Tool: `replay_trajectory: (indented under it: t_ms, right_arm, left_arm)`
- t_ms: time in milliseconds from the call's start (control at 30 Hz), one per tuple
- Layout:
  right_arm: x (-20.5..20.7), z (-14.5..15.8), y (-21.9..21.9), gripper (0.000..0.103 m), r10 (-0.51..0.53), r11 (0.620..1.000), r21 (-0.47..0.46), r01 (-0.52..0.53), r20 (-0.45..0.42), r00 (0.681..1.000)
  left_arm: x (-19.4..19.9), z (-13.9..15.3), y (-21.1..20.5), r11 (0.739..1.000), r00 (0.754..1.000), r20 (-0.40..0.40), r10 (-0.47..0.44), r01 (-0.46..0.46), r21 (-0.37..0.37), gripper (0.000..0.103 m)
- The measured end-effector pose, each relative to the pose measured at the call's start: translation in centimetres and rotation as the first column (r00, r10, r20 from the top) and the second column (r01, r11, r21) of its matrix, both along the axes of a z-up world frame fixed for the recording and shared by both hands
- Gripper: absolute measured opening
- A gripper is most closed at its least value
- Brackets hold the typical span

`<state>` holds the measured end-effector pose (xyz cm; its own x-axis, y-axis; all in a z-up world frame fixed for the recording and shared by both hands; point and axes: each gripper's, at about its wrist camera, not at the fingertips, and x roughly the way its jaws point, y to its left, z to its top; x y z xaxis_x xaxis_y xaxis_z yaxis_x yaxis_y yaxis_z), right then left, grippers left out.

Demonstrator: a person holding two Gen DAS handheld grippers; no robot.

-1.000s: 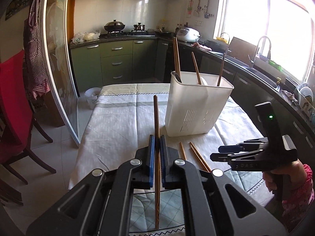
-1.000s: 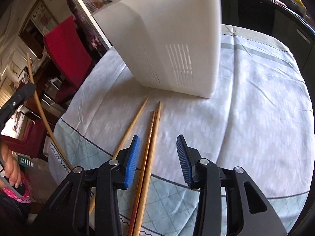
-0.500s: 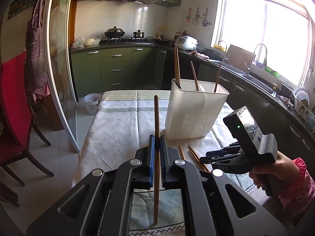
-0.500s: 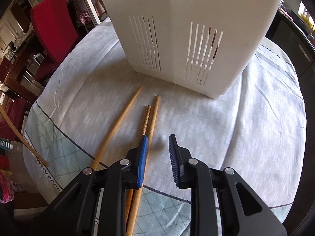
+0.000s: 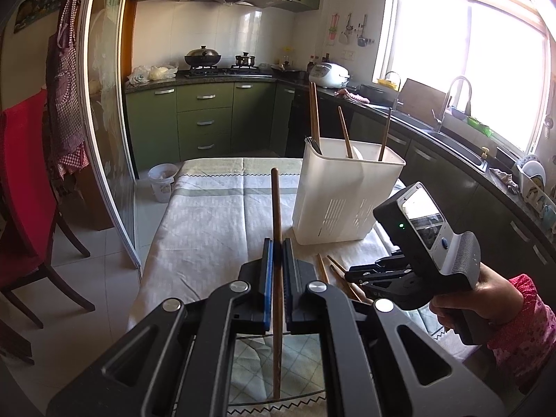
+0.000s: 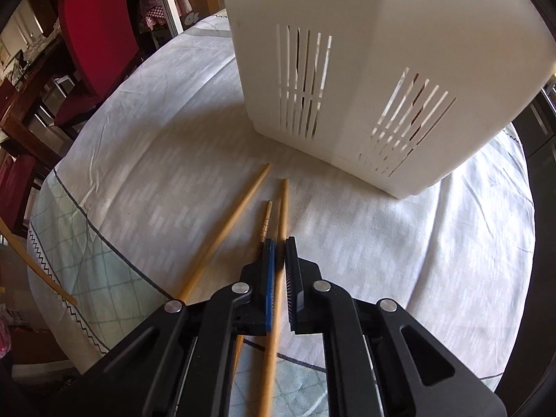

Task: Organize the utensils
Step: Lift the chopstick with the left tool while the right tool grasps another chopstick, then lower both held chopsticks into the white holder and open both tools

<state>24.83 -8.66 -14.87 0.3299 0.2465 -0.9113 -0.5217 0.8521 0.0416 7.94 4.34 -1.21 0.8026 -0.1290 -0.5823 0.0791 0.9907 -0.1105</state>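
Note:
My left gripper [image 5: 277, 248] is shut on a dark brown chopstick [image 5: 276, 208] and holds it upright above the near end of the table, left of the white slotted utensil holder [image 5: 344, 201]. The holder has three sticks standing in it. My right gripper [image 6: 279, 246] is low over the cloth in front of the holder [image 6: 382, 69], with its jaws closed around a light wooden chopstick [image 6: 283, 205]. Two more chopsticks [image 6: 239, 208] lie on the cloth just left of it. The right gripper also shows in the left wrist view [image 5: 351, 272].
The table carries a pale tablecloth [image 6: 156, 146] with a checked border near the front edge. A red chair [image 5: 24, 187] stands left of the table. Green kitchen cabinets [image 5: 205, 121] and a sink counter [image 5: 451, 139] lie beyond and to the right.
My right gripper moved down and forward over the loose chopsticks and its jaws closed from wide open onto one light chopstick. My left gripper kept hold of its dark chopstick and drew back slightly.

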Motion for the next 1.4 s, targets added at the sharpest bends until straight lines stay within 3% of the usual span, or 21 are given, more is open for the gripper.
replay_trajectory:
  t_ms: [200,333,433,633,933,1400]
  right_arm:
    - [-2.0,6.0,-3.8,0.006,-0.065,0.981,0.19,0.04,0.127,0.99]
    - [-5.5,10.7,-7.1,0.006,-0.133,0.948,0.314,0.045,0.266,0.955]
    - [-8.8,12.7,-9.2,0.006,-0.177,0.93,0.367,0.039,0.351,0.919]
    - [-14.6,14.1,-12.3,0.006,-0.207,0.928,0.372,0.016,0.48,0.852]
    - [-17.6,14.4,-16.1,0.006,-0.257,0.905,0.423,0.035,0.481,0.838]
    - [-17.3,14.4,-15.8,0.006,-0.231,0.899,0.437,-0.001,0.478,0.847]
  left_arm:
    - [0.0,0.0,0.1,1.0,1.0,-0.001,-0.002,0.002,0.005,0.005]
    - [0.0,0.0,0.1,1.0,1.0,-0.001,-0.004,0.004,0.006,0.005]
    - [-0.2,0.0,-0.1,1.0,1.0,0.001,-0.006,0.006,0.009,0.005]
    - [-0.5,0.1,-0.3,1.0,1.0,0.009,-0.01,0.01,0.014,0.005]
    - [-1.4,0.7,-0.7,1.0,0.999,0.032,-0.015,0.015,0.016,0.005]
    - [-1.0,2.0,-2.0,0.999,0.998,0.054,-0.042,0.041,0.025,0.005]
